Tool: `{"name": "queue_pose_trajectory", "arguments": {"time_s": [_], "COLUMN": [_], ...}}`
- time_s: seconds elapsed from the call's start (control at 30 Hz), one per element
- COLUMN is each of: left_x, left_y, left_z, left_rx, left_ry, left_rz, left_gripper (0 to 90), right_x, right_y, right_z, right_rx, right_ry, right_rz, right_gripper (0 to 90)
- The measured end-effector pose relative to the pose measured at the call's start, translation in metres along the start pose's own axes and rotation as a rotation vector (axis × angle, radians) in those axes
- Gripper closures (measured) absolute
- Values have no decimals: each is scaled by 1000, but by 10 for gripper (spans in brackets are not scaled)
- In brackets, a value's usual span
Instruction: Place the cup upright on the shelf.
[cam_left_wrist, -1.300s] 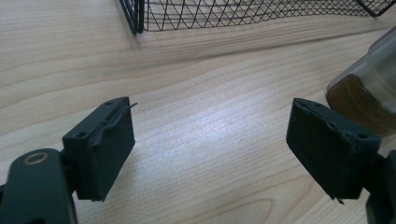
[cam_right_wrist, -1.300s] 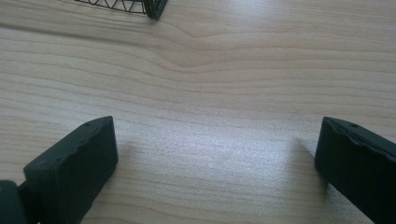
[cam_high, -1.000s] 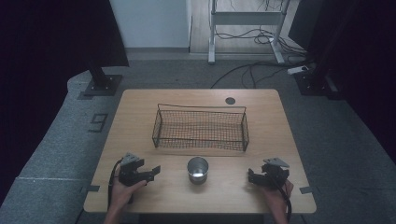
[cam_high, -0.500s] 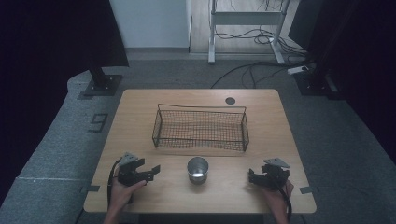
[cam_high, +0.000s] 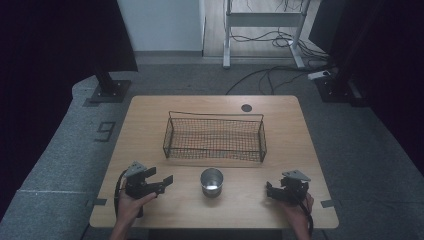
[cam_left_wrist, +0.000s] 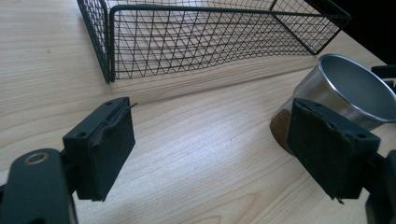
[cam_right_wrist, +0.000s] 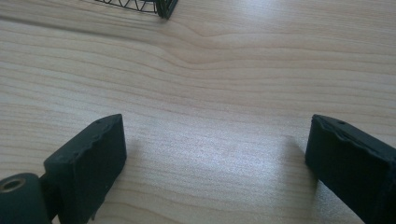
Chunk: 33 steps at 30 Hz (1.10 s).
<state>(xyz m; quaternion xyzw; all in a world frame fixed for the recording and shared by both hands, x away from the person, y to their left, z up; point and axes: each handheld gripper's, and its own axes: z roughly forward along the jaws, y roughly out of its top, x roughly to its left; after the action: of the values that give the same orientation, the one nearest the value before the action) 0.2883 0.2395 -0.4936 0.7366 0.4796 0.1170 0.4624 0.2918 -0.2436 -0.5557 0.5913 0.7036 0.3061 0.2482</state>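
A shiny metal cup (cam_high: 211, 181) stands upright and empty near the table's front edge, between my two grippers. My left gripper (cam_high: 165, 182) rests to the cup's left, pointing toward it, open with nothing between its jaws. In the left gripper view the cup (cam_left_wrist: 355, 88) sits just beyond the right jaw, apart from it, and the left gripper (cam_left_wrist: 210, 149) spans bare wood. My right gripper (cam_high: 271, 191) lies to the cup's right, also open and empty. In the right gripper view the right gripper (cam_right_wrist: 215, 158) frames plain tabletop.
A black wire basket (cam_high: 215, 137) stands empty in the middle of the wooden table (cam_high: 150, 115), behind the cup; its near wall (cam_left_wrist: 210, 42) and a corner (cam_right_wrist: 163, 7) appear in the gripper views. A dark round grommet (cam_high: 246, 107) sits at the far edge.
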Motion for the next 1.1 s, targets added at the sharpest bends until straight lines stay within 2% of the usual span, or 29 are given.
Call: {"name": "queue_pose_trajectory", "arguments": {"time_s": [0.27, 0.47, 0.77, 1.1], "left_x": [-8, -16, -32, -42], "left_y": [3, 5, 9, 14], "left_z": [3, 5, 12, 17], "left_rx": [-11, -24, -7, -8], "left_ry": [-10, -38, -71, -85], "left_rz": [8, 17, 54, 68], "left_gripper": [153, 153, 152, 151], "right_x": [0, 0, 0, 0], "right_y": [0, 0, 0, -1], "right_z": [0, 0, 0, -1], "right_rx": [-5, -6, -6, -7], "right_ry": [7, 7, 7, 4], "right_rz": [-6, -6, -6, -4], "right_gripper": [69, 69, 69, 79]}}
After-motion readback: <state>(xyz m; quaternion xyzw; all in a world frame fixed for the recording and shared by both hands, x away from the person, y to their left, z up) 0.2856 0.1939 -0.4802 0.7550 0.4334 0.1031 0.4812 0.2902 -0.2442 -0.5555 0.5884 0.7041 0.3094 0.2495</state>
